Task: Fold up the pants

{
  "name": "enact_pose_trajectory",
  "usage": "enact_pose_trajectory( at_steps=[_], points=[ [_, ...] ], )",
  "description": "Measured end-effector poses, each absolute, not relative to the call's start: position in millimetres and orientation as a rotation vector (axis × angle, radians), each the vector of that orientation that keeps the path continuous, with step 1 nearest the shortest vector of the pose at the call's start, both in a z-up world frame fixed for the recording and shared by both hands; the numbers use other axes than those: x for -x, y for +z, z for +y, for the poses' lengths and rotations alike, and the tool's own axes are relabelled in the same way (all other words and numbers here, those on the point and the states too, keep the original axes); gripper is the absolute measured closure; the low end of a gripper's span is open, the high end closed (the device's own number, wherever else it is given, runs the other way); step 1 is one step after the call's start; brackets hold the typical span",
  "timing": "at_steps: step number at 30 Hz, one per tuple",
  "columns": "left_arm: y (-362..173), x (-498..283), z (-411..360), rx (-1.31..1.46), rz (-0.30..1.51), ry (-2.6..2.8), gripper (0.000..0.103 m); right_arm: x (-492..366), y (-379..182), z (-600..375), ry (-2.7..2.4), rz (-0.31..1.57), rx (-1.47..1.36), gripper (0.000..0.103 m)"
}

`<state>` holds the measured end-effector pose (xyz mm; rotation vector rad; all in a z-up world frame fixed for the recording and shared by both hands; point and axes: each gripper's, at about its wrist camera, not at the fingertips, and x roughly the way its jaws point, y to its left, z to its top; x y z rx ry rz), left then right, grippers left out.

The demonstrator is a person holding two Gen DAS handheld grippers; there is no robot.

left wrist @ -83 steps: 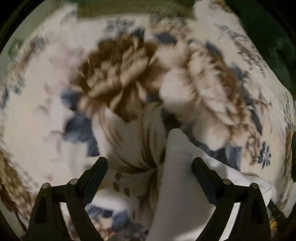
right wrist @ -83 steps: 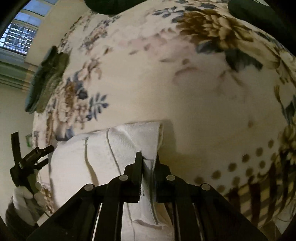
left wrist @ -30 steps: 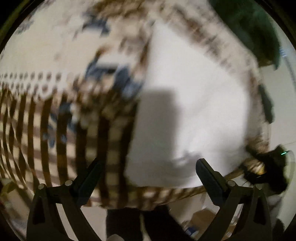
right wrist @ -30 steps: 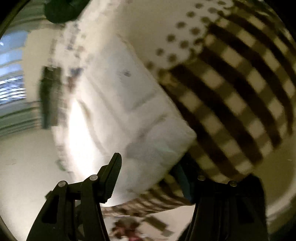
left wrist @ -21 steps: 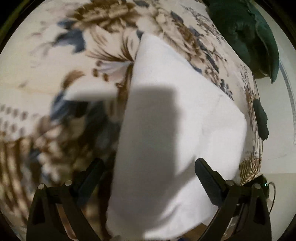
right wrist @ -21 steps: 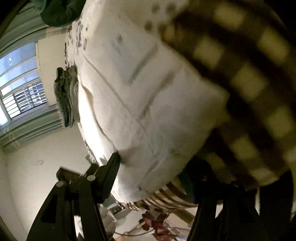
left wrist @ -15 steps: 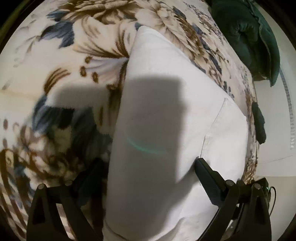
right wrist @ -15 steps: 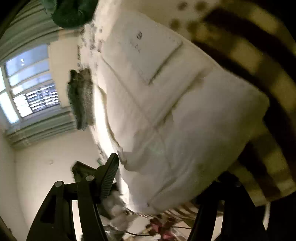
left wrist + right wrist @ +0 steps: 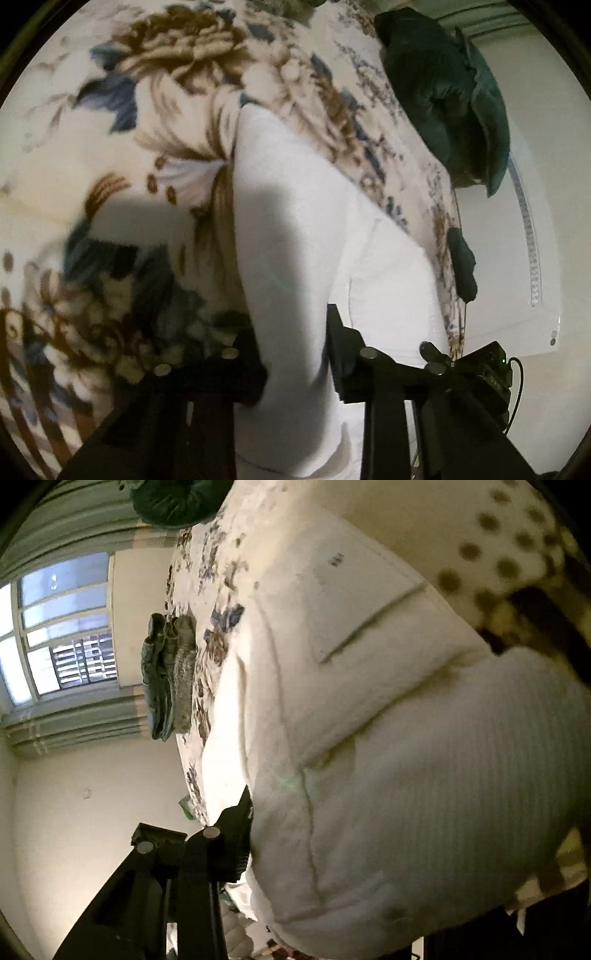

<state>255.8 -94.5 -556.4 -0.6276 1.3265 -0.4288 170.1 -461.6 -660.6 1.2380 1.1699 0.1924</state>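
The white pants [image 9: 295, 229] lie folded on a floral blanket [image 9: 147, 110] on a bed. My left gripper [image 9: 295, 354] is shut on the near edge of the pants, with thick fabric between its two fingers. In the right wrist view the pants [image 9: 351, 672] fill the frame, with a pocket seam on top. My right gripper [image 9: 351, 834] has its left finger [image 9: 240, 834] pressed against the thick folded edge; the right finger is hidden under the fabric.
A dark green cushion [image 9: 443, 92] sits at the bed's far side. A folded stack of green-grey clothes [image 9: 170, 675] lies at the far end of the bed, near a window [image 9: 55, 627]. The striped blanket border [image 9: 37, 406] hangs at the bed's near edge.
Both grippers were open around the folded pants half a second ago. Now the left fingers have closed onto the near edge, and the right gripper has closed in on the thick fold.
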Motion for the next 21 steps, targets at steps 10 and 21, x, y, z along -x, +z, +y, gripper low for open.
enact_pose_trajectory(
  at_steps=[10, 21],
  points=[
    [-471.7, -257.3, -92.1, 0.701, 1.233, -0.427, 0.082, -205.8, -549.0, -463.9, 0.305, 1.128, -1.089, 0.066],
    [-366.2, -387.4, -27.9, 0.674, 1.057, -0.464, 0.082, -339.2, -435.5, -389.4, 0.368, 0.986, -1.025, 0.066]
  ],
)
